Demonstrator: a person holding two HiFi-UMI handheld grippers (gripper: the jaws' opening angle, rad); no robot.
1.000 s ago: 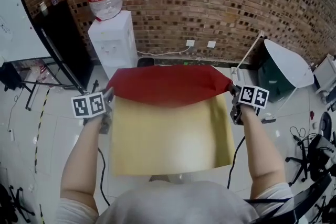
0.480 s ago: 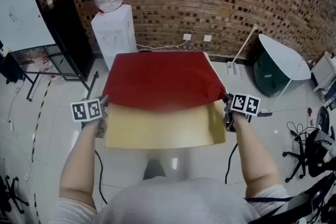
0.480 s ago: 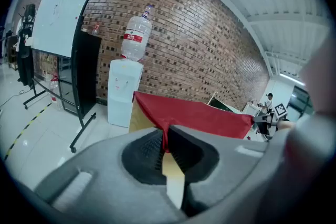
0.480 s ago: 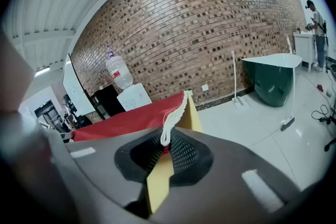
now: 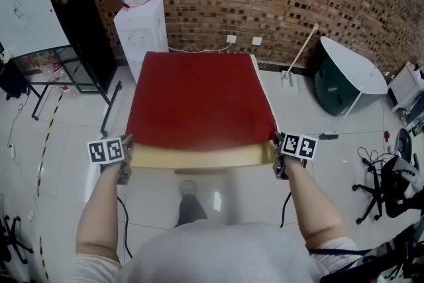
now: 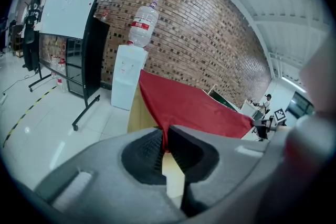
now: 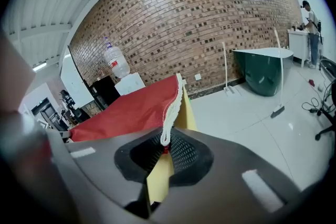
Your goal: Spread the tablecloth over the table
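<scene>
My L gripper (image 5: 126, 146) at 9, R gripper (image 5: 278, 144) at 3, jaws clamped on tablecloth (image 5: 199, 99) corners; I'd pull evenly to 6, taut, till hem covers bare worktop (image 5: 199, 157)

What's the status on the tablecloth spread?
Left gripper and right gripper shut on tablecloth near corners. It covers most of table; near strip bare. No obstruction seen.

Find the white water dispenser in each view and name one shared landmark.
Head view: water dispenser upper left, beyond the far edge of the red tablecloth.
Left gripper view: water dispenser left of centre, left of the red tablecloth.
Right gripper view: water dispenser left of centre, above the red tablecloth.
Shared landmark: the red tablecloth.
</scene>
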